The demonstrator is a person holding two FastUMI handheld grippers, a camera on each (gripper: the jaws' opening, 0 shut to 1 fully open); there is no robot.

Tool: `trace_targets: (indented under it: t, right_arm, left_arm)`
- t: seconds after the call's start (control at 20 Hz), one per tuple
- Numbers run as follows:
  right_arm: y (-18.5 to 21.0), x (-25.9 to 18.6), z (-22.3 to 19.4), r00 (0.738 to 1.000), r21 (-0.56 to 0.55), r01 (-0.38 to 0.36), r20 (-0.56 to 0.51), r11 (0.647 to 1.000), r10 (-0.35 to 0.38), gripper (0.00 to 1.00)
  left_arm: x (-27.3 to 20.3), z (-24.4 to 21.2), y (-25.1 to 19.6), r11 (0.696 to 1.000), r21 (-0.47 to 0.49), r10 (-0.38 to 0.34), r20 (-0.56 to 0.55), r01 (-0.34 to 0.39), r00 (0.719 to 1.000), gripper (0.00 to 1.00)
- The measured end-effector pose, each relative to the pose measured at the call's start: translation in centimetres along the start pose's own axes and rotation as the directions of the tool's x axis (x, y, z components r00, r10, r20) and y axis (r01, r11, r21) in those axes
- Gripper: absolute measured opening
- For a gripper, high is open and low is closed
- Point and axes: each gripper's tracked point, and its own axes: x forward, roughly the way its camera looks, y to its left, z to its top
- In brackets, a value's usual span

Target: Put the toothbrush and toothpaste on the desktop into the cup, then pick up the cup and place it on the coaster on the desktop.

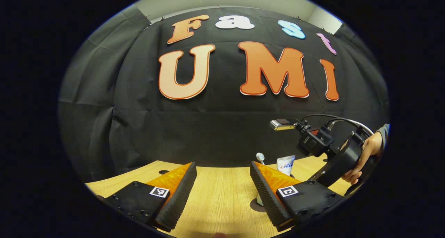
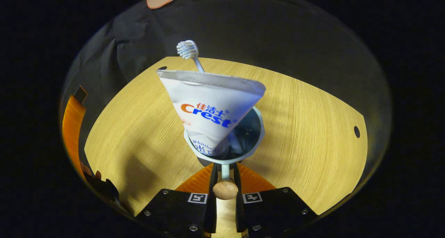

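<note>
A pale blue cup [image 2: 259, 126] stands upright just ahead of my right gripper [image 2: 225, 170], which is shut on the cup's handle [image 2: 225, 168] above its wooden knob. A white toothpaste tube [image 2: 208, 106] sticks out of the cup, with the toothbrush [image 2: 188, 50] standing head up behind it. In the left gripper view, the toothbrush head [image 1: 260, 157] and the tube [image 1: 286, 164] rise behind my own finger. Below them shows a sliver of the cup [image 1: 259, 198] with a dark round patch [image 1: 255, 206] under it. My left gripper [image 1: 222, 193] is open above the wooden desktop [image 1: 222, 196], holding nothing.
The right gripper's body and the hand [image 1: 361, 161] holding it stand to the right of the cup. An orange finger [image 2: 71, 126] of the left gripper shows at the left edge. Small round holes [image 2: 356, 131] pierce the desktop [image 2: 313, 126].
</note>
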Motion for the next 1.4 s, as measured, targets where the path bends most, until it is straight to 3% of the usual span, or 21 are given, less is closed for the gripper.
trace_targets:
  t: [0.45,0.6,0.65,0.7,1.05,1.2,1.25,1.3,1.4]
  right_arm:
    - [-0.7,-0.4,0.2,0.999,-0.022,0.025,-0.041,0.999,-0.026,0.22]
    - [-0.1,-0.6,0.1,0.999,0.011,-0.038,-0.035,0.999,0.038,0.27]
    - [-0.1,-0.5,0.4,0.998,0.029,-0.053,-0.024,0.998,0.053,0.24]
    - [-0.1,-0.3,0.5,0.998,0.033,-0.065,-0.007,0.997,0.065,0.32]
    - [-0.9,0.9,0.4,0.983,-0.008,-0.114,0.147,0.993,0.114,0.61]
    - [-1.0,0.7,0.8,0.964,-0.011,-0.122,0.239,0.993,0.121,0.7]
    - [-1.1,0.8,1.0,0.955,-0.007,-0.128,0.267,0.992,0.126,0.67]
    - [-1.1,0.8,1.2,0.946,-0.002,-0.134,0.298,0.991,0.128,0.74]
    - [-2.1,0.5,1.4,0.934,0.015,-0.108,0.344,0.994,0.097,0.78]
  left_arm:
    - [0.1,-0.9,0.1,1.0,-0.003,0.0,-0.025,0.0,1.0,0.99]
    - [0.2,-1.0,0.1,1.0,-0.001,0.004,-0.029,-0.004,1.0,0.99]
    - [0.2,-1.1,0.1,1.0,-0.001,0.004,-0.031,-0.004,1.0,0.99]
    - [0.2,-1.2,0.1,1.0,-0.001,0.004,-0.034,-0.004,0.999,0.98]
    - [0.4,-1.1,-0.2,1.0,-0.01,0.002,-0.03,-0.002,1.0,0.98]
    - [0.3,-0.8,-0.6,1.0,-0.02,-0.007,-0.025,0.007,1.0,0.99]
    - [0.2,-0.7,-0.9,1.0,-0.024,-0.013,-0.026,0.012,1.0,0.98]
    - [0.0,-0.5,-1.2,1.0,-0.024,-0.018,-0.025,0.017,1.0,0.99]
    - [-0.3,0.2,-1.7,0.999,-0.02,-0.025,-0.015,0.025,1.0,0.99]
